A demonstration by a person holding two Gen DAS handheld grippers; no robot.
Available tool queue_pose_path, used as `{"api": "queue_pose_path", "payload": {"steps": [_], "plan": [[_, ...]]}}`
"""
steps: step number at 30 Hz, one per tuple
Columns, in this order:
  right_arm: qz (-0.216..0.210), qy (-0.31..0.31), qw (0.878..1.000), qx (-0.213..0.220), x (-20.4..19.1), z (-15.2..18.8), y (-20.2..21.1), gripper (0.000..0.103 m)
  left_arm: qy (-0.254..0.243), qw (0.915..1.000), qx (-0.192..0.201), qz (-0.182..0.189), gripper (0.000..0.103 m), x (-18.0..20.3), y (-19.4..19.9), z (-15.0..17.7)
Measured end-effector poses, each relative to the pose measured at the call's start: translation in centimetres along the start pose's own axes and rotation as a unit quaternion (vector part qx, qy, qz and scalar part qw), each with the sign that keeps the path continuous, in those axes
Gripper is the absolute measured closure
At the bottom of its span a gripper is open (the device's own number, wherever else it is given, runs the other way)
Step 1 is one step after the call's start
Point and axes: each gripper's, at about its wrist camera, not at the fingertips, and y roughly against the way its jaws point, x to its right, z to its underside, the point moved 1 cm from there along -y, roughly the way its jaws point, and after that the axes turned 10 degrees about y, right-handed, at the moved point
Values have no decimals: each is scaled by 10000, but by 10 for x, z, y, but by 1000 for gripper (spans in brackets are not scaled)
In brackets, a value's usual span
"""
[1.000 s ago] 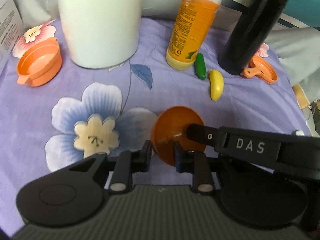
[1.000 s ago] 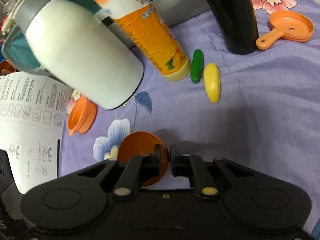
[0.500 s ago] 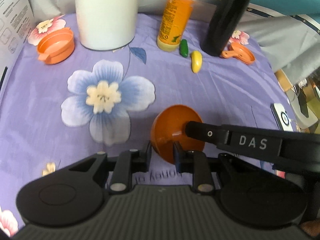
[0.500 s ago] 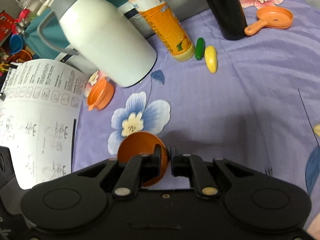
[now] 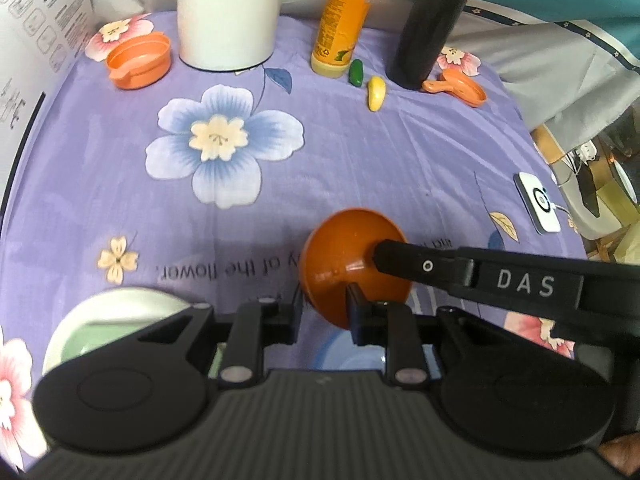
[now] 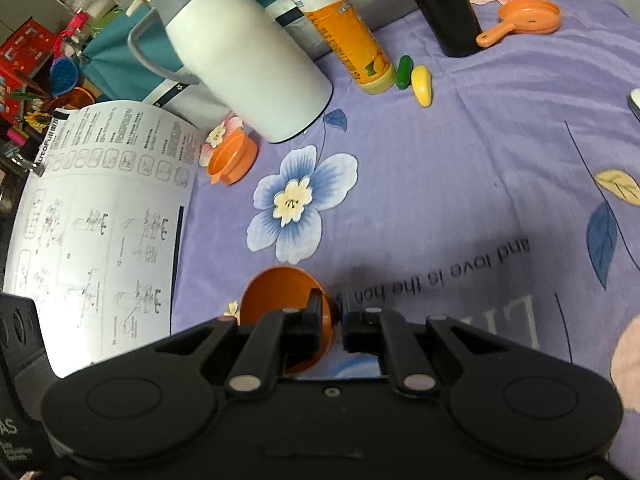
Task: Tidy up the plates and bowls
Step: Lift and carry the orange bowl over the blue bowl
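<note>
Both claws clamp one small orange bowl (image 5: pixel 352 264): left gripper (image 5: pixel 324 306), low centre, pinches its near rim; right gripper (image 6: pixel 332 312) grips the opposite rim. A green plate (image 5: pixel 100 320) lies lower left, nearer the left gripper.

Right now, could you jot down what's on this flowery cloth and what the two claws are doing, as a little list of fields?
surface: purple floral cloth
held item: small orange bowl, tilted on edge
left claw: shut on the bowl's rim
right claw: shut on the bowl's rim
far left: orange cup
far side: white jug, orange bottle, black flask
far right: orange toy pan
near left: pale green plate
</note>
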Motion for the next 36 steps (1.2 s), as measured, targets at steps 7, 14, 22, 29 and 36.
{"api": "queue_pose_path", "payload": {"steps": [7,14,22,29,36], "plan": [[-17,-17,10000,-10,2,18,18,93,-22,10000,-1,35,81,4,11,21],[-10,-32,10000,4,4,34,31,93,-66,9999,1,99,81,9,20,39],[-60,-75,9999,-84,11,48,35,93,-101,9999,-100,5,81,11,17,54],[-23,-110,9998,-150,17,56,38,93,-219,9996,-156,-18,81,17,15,60],[39,-123,9997,-205,19,60,40,93,-318,9993,-186,-22,81,21,13,65]]}}
